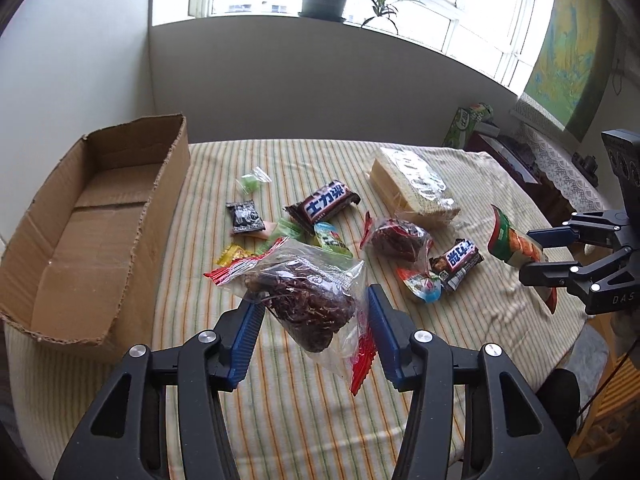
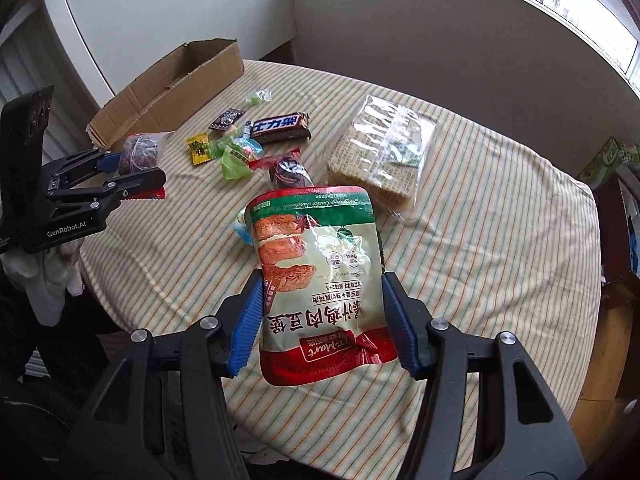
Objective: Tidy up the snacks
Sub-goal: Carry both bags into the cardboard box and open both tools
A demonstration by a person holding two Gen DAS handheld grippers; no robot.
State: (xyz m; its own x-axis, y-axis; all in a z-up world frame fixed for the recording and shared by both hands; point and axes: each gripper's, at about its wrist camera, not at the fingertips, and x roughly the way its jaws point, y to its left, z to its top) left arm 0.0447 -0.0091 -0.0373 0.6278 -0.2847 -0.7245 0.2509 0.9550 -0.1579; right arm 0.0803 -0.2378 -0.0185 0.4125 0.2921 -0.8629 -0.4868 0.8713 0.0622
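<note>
While lifted, pouch (image 2: 320, 292) between gripper (image 2: 320, 312) pads.

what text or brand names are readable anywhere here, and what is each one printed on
"士力架": brown chocolate bar wrapper on the striped tablecloth.
"GenRobot.AI": black body of the left gripper.
"DAS": black body of the right gripper; the rest is cut off.
"Mart" and "Juicy Soy Cutlet Sandwich": green, white and red snack pouch, seen upside down; its large Chinese title and small print are too unclear to quote.
Small candy wrappers: too small to read.
</note>
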